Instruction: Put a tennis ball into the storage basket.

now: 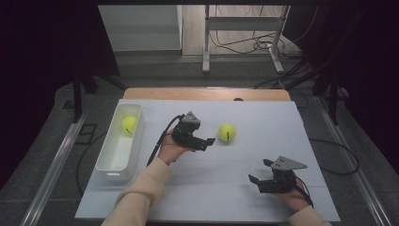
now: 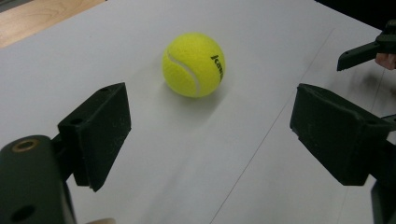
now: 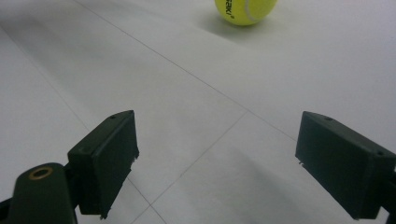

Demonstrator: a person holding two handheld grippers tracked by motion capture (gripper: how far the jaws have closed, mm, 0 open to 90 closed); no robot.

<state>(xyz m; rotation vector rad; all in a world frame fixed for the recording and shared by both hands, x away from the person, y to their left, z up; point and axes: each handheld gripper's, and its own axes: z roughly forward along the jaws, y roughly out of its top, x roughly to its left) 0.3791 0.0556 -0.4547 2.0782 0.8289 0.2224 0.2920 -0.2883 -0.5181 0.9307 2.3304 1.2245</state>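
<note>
Tennis ball [image 1: 226, 133], frame centre, lies just beyond the open, empty left gripper [image 1: 210, 141]; a glancing jaw contact could roll it away. Right gripper [image 1: 260, 170] open, empty.

The table [image 1: 207, 93] has a wooden top, covered by a white sheet [image 1: 263, 155]. Around it the floor [image 1: 329, 117] is grey carpet. Behind stands a metal frame [image 1: 242, 40] with loose cables [image 1: 244, 44], and dark curtains [image 1: 42, 56] hang at both sides.
</note>
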